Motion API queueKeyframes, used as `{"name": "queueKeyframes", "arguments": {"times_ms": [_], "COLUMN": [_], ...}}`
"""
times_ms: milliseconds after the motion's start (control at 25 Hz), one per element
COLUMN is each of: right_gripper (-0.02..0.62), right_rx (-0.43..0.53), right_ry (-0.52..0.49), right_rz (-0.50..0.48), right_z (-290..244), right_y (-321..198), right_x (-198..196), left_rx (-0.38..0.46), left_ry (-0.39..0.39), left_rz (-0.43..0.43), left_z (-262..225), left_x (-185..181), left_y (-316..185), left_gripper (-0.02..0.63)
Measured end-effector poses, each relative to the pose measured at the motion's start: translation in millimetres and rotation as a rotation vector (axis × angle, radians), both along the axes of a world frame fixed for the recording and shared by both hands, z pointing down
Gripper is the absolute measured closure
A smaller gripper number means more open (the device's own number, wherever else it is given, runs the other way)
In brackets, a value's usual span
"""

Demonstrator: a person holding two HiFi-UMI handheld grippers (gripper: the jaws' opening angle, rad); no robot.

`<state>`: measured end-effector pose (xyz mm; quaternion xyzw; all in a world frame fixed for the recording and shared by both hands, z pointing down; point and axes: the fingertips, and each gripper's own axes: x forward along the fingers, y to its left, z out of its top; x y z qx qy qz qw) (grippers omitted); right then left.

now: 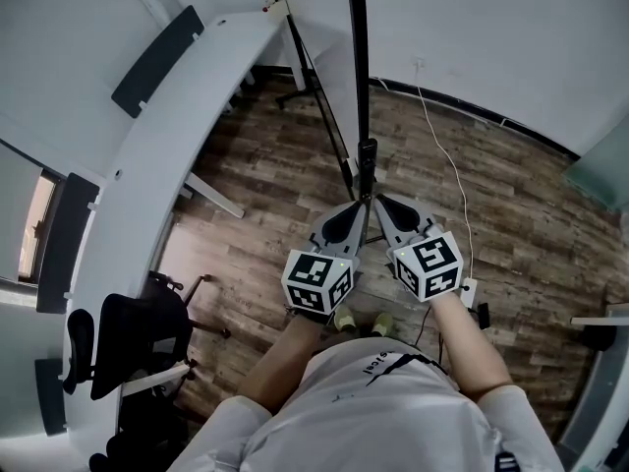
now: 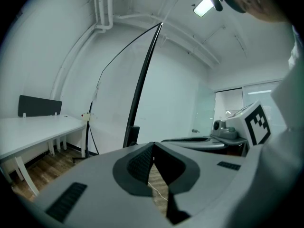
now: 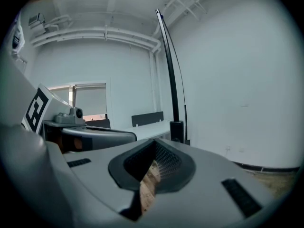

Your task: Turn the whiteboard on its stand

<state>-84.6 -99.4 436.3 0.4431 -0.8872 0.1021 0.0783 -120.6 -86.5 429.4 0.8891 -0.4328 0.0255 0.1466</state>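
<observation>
place: office, shared workroom | desks: a long white desk (image 1: pixel 167 155) is running along the wall, dark divider panels (image 1: pixel 157 60) standing on its edge | seating: a black swivel chair (image 1: pixel 128 337) is sitting beside it | gear: a whiteboard (image 1: pixel 358 67) is standing on the plank floor (image 1: pixel 511 224) | light: a strip lamp (image 2: pixel 205 4) is shining overhead

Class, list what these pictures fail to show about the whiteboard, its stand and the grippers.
1. Top of the whiteboard: cut off by the head view's upper edge.
2. Lower end of the stand: head view, hidden behind both grippers.
3. Whether the shut left gripper or right gripper touches the whiteboard: no view shows contact.
</observation>
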Motion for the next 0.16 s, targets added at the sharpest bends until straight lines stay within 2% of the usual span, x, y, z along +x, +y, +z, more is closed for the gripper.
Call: {"name": "queueKeyframes", "arguments": {"times_ms": [160], "right_gripper": [0.581], "right_rx": [0.004], "right_ry": [0.002], "right_rz": [0.001], "right_z": [0.8], "right_y": [-1.3], "right_x": [4.5], "left_rx": [0.001], "left_ry": [0.0], "left_rz": [-0.002], "left_z": [1.2], "left_x": [4.1], "left_y": [-1.7], "left_gripper": [0.594]}}
